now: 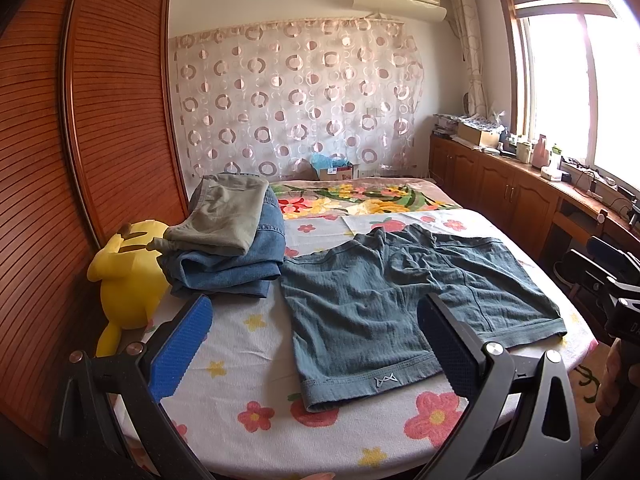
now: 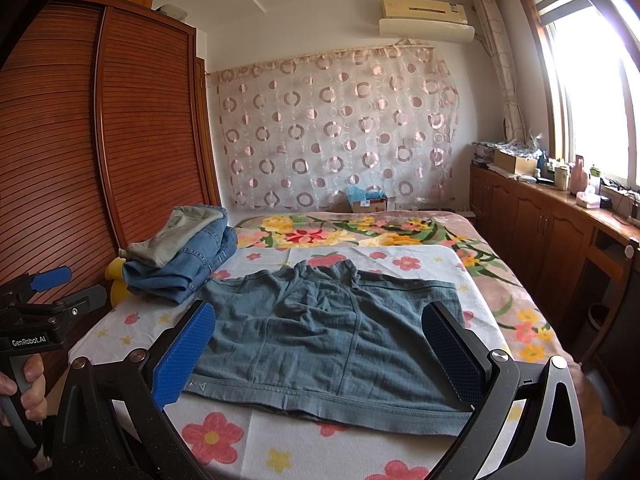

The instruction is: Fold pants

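A: What's on the bed?

B: I see teal shorts lying flat near its front edge, beside a folded stack.

A: And the fingers?

B: Both grippers, left and right, gape wide, holding nothing. I risk pinching one layer only, so the fold skews.

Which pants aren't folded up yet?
The teal shorts lying spread flat on the flowery sheet. The green-grey pants and blue jeans are already folded and stacked beside them.
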Tool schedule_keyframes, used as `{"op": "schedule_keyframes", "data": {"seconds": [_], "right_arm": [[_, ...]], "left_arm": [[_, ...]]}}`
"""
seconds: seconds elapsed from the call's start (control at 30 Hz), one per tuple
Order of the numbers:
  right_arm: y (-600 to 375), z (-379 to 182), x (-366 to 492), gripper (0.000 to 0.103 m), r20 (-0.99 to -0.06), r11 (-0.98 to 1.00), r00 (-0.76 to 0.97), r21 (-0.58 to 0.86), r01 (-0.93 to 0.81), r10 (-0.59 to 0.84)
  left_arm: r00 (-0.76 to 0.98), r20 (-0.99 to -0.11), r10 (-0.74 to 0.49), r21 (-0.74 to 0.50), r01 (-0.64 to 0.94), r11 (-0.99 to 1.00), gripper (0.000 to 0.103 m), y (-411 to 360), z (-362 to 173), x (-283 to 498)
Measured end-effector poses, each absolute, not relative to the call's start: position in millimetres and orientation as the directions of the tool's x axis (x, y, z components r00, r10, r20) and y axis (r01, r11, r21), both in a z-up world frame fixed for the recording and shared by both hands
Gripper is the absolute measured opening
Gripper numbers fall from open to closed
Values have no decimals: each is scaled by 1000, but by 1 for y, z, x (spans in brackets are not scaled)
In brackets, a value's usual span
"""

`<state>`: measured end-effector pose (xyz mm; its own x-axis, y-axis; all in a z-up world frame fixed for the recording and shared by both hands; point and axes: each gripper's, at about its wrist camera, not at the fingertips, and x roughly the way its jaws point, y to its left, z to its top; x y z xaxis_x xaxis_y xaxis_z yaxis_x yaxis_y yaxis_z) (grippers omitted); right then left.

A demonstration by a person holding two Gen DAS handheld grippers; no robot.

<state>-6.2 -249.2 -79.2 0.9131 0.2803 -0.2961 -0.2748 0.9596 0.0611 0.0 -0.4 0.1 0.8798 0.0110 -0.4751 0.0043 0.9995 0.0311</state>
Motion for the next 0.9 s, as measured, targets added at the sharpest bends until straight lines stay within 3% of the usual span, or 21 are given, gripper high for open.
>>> {"op": "schedule_keyframes", "data": {"seconds": [0.9], "right_arm": [[-251,-78,-6,103,-291,959,915,63,-275,281]], "left_arm": [[888,-460,23,31,-10,999,103,-4,14,6]]}}
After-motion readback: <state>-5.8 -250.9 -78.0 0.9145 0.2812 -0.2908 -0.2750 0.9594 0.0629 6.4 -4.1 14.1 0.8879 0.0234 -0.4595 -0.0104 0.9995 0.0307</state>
